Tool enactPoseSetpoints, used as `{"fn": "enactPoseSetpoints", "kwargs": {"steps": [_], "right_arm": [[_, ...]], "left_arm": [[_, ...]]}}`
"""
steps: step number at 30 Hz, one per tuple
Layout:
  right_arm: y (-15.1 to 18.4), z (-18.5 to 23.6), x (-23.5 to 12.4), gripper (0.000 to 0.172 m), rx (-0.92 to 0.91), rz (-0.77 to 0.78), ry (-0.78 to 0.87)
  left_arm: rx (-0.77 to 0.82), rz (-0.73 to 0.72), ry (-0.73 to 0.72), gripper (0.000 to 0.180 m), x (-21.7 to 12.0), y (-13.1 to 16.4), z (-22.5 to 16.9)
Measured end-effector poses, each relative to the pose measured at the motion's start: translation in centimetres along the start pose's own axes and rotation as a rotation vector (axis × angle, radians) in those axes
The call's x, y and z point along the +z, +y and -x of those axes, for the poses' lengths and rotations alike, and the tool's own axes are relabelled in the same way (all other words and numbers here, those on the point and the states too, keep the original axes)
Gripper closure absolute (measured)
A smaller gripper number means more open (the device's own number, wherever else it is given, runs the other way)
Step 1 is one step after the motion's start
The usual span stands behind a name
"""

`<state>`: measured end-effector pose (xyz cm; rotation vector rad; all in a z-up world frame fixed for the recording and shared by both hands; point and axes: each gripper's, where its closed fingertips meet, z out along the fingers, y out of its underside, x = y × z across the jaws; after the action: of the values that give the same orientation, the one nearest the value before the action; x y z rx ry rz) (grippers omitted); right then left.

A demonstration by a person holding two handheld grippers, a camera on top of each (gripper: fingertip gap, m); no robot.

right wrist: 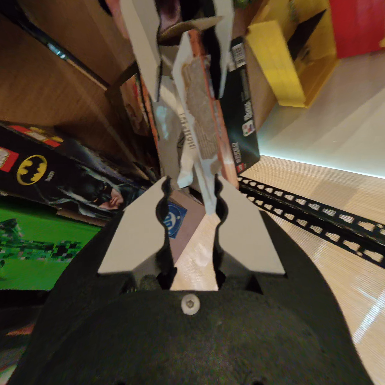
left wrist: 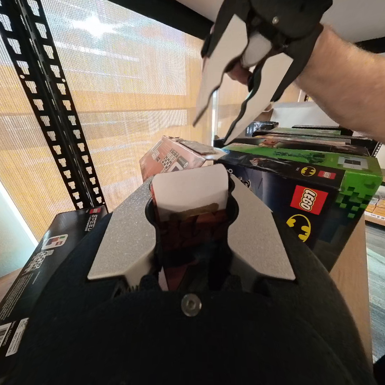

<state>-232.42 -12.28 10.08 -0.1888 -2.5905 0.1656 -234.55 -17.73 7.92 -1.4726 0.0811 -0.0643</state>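
Note:
My left gripper point(left wrist: 190, 181) is shut on a reddish-brown cardboard box point(left wrist: 173, 158) and holds it by its sides. The box's end is open, and a white flap point(left wrist: 189, 191) stands up between my fingers. My right gripper point(left wrist: 210, 134) hangs above the box's far end, with a hand behind it and its jaws apart. In the right wrist view the right gripper point(right wrist: 192, 179) is open. A white flap of the box point(right wrist: 206, 193) lies between its fingers, close to the right one, and is not pinched. The left gripper point(right wrist: 187, 96) shows beyond it, clamped on the box point(right wrist: 208, 116).
A black box with a yellow bat emblem point(left wrist: 291, 204) and a green box point(left wrist: 312, 158) stand to the right on a wooden shelf point(left wrist: 350, 260). Another black box point(left wrist: 52, 245) lies at the left. A black perforated rack post point(left wrist: 52, 104) rises at the left. A yellow bin point(right wrist: 287, 62) stands below.

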Motion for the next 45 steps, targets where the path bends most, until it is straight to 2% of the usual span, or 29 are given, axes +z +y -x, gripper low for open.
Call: {"fn": "enactPoseSetpoints", "kwargs": {"steps": [2,4,6,8,10,14,17,19,22,24,25,29,33,36,39,45], "right_arm": [[-0.3,-1.4,0.1,0.106,0.000,-0.031,0.088],[-0.4,-1.6,1.6,0.097,-0.027,-0.008,0.096],[-0.7,-2.0,3.4,0.123,-0.060,0.012,0.121],[-0.7,-1.5,4.7,0.142,-0.068,0.026,0.077],[-0.9,-2.0,4.6,0.148,-0.094,0.023,0.098],[-1.1,-2.2,4.3,0.150,-0.059,0.007,0.019],[-1.2,-2.5,4.3,0.150,-0.048,0.014,-0.017],[-1.2,-2.6,4.5,0.149,-0.041,0.016,-0.039],[-1.3,-2.7,4.4,0.150,-0.043,0.017,-0.072],[-1.3,-2.8,4.4,0.149,-0.036,0.025,-0.093],[-1.2,-2.9,4.4,0.150,-0.031,0.035,-0.104],[-0.9,-2.8,4.2,0.149,0.033,0.018,-0.196],[-0.5,-3.1,4.1,0.149,0.058,0.032,-0.231],[-0.3,-3.3,3.9,0.151,0.103,0.018,-0.296],[-0.4,-3.7,3.5,0.160,0.132,-0.003,-0.339],[-0.2,-4.0,3.8,0.159,0.163,0.019,-0.393]], "left_arm": [[0.005,0.005,0.003,0.116,0.0,0.0,-0.1],[0.015,0.013,0.011,0.116,0.2,0.1,-0.4],[0.026,0.018,0.021,0.116,0.3,0.1,-0.7],[0.030,0.019,0.024,0.116,0.3,0.2,-0.8],[0.045,0.009,0.018,0.116,0.2,0.0,-0.7],[0.131,-0.068,-0.053,0.113,-0.9,-1.1,-0.5],[0.262,-0.196,-0.152,0.112,-3.6,-2.9,-0.5],[0.349,-0.221,-0.200,0.117,-5.0,-3.1,-1.2],[0.505,-0.190,-0.201,0.126,-5.0,-2.3,-2.8],[0.604,-0.106,-0.195,0.132,-3.7,-1.1,-3.0],[0.618,-0.103,-0.202,0.127,-3.4,-1.0,-2.9],[0.596,-0.102,-0.162,0.136,-3.3,-1.0,-3.1],[0.606,-0.093,-0.149,0.131,-2.9,-0.7,-3.1],[0.613,-0.091,-0.131,0.129,-2.6,-0.5,-3.1],[0.612,-0.103,-0.076,0.132,-2.2,-0.4,-3.9],[0.660,-0.054,-0.058,0.134,-1.4,-0.2,-4.1]]}}
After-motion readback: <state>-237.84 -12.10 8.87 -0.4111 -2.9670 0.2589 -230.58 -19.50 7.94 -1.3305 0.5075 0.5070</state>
